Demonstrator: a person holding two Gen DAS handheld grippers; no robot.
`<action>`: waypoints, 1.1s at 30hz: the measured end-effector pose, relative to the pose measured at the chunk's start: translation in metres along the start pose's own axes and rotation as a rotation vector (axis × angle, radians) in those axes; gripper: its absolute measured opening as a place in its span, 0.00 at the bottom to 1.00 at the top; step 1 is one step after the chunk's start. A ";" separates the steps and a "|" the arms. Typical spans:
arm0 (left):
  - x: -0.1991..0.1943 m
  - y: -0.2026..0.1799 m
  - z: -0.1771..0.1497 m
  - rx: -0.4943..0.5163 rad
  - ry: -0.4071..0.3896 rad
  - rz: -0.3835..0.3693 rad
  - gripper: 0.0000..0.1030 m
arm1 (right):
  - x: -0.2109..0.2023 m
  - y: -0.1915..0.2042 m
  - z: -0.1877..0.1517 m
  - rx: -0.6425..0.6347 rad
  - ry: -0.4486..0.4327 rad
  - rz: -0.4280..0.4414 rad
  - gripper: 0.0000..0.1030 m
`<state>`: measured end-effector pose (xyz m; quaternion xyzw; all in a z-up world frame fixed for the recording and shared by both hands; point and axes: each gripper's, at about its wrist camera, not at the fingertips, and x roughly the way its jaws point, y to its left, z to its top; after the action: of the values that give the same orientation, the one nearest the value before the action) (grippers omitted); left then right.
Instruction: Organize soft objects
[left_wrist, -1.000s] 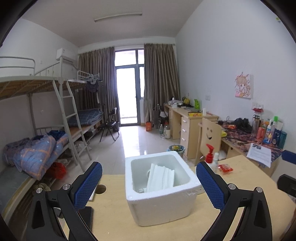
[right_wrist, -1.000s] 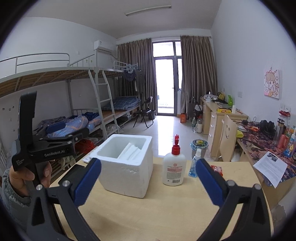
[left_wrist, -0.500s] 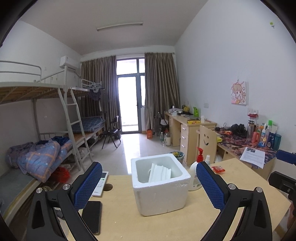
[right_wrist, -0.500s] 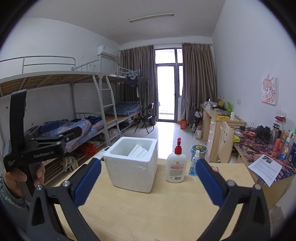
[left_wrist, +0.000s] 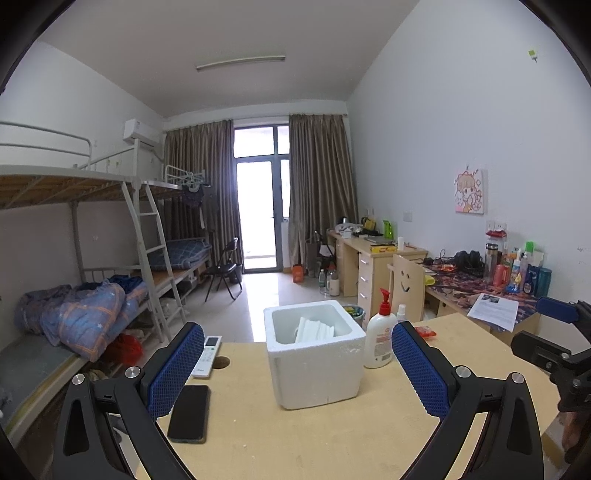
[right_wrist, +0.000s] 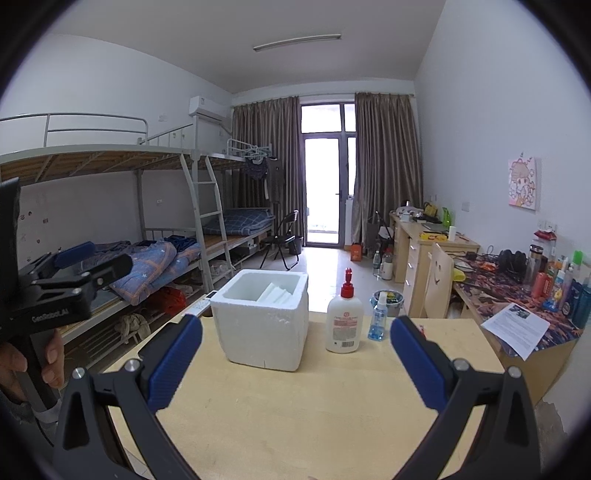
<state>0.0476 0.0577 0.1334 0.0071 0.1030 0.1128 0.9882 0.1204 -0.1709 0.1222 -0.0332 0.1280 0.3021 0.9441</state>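
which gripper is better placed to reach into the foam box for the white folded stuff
Left, probably. The foam box sits almost centred ahead of the left gripper, its open top showing the white folded pieces. The right gripper views the box off to its left. Both jaws are open.

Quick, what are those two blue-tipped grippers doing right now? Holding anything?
Left gripper: open, holding nothing, aimed at the foam box.
Right gripper: open, holding nothing, above the table.

Left gripper (left_wrist: 297, 363) and right gripper (right_wrist: 295, 360) — both spread wide, empty.
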 end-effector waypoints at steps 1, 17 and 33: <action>-0.003 0.001 -0.001 -0.002 -0.001 -0.002 0.99 | -0.001 0.001 -0.001 -0.002 0.000 -0.002 1.00; -0.051 0.004 -0.038 -0.031 -0.019 -0.012 0.99 | -0.030 0.028 -0.036 -0.043 -0.014 -0.005 1.00; -0.083 -0.005 -0.072 -0.006 -0.085 0.010 0.99 | -0.042 0.029 -0.067 -0.019 -0.033 0.014 1.00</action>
<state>-0.0456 0.0338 0.0800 0.0093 0.0604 0.1176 0.9912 0.0558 -0.1802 0.0691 -0.0360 0.1097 0.3106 0.9435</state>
